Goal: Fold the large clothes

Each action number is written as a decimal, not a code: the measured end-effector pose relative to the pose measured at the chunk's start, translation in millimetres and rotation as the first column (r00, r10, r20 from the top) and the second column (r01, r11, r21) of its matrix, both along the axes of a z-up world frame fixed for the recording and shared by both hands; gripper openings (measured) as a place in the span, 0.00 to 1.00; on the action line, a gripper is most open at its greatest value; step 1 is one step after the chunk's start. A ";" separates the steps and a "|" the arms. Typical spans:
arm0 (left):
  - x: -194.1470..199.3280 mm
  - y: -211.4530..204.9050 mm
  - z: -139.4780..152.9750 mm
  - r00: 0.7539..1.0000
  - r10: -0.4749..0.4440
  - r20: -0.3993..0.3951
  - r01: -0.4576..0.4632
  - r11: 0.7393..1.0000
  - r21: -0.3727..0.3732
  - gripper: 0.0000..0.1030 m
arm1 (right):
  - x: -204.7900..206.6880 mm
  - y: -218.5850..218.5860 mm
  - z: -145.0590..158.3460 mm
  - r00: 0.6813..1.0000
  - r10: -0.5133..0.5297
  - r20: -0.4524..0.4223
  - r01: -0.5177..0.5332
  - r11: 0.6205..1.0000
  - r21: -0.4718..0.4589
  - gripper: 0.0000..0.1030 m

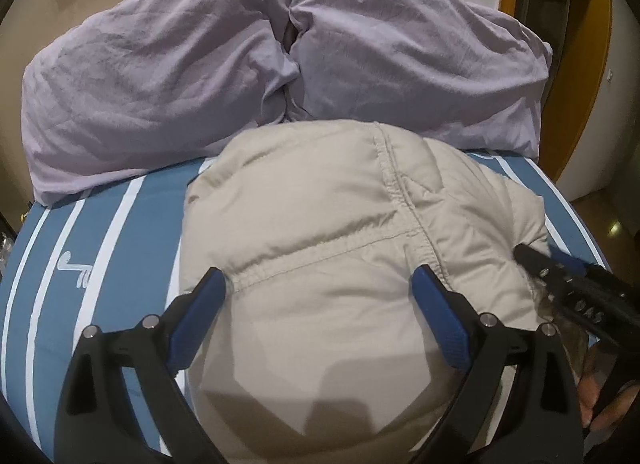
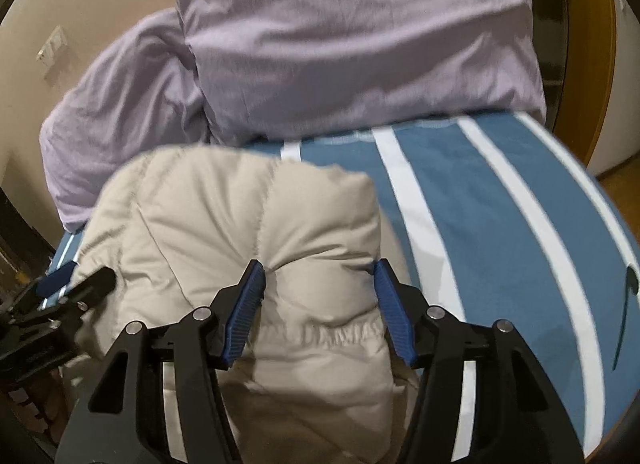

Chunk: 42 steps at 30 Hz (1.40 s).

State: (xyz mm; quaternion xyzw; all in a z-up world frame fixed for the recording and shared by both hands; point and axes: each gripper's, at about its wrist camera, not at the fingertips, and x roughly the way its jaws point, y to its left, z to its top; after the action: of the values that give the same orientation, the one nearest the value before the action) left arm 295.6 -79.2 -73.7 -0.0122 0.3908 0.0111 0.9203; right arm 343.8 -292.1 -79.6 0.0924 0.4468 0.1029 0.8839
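A beige puffer jacket lies bunched on the blue and white striped bed. My left gripper is open just above the jacket's quilted seam, jaws wide apart, holding nothing. My right gripper is open with its blue pads either side of a thick folded part of the jacket, near an elastic seam; I cannot tell if the pads touch the fabric. The right gripper also shows at the right edge of the left wrist view, against the jacket's edge. The left gripper shows at the left edge of the right wrist view.
Two lilac pillows lean against the beige wall behind the jacket, also in the right wrist view. Bare striped sheet lies to the right of the jacket. A wooden door frame and floor are at the far right.
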 end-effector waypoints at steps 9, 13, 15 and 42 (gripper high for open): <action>4.9 -7.6 -11.0 1.000 -0.009 -0.002 0.009 1.000 0.029 0.93 | -1.3 3.0 -18.0 1.000 -0.015 -0.002 0.015 1.000 0.000 0.57; 6.6 -7.6 -10.8 1.000 -0.015 -0.013 0.015 0.999 0.036 0.93 | 3.3 1.8 -17.3 1.000 -0.011 -0.025 0.011 1.000 0.003 0.58; 6.0 -3.7 -5.7 0.999 -0.030 -0.029 0.031 0.999 0.023 0.93 | 5.2 -4.8 -13.6 0.998 -0.014 -0.053 0.016 0.999 0.040 0.59; 15.7 108.5 -37.8 0.969 -0.074 -0.237 -0.058 0.860 -0.507 0.98 | 34.5 -31.1 -63.0 0.887 0.166 -0.431 0.094 0.849 0.520 0.99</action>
State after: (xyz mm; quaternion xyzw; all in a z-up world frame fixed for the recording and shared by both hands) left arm 311.4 29.3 -111.5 -0.2524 0.4920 -0.0951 0.8278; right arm 378.3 -323.2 -142.6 0.3439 0.5997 0.2137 0.6903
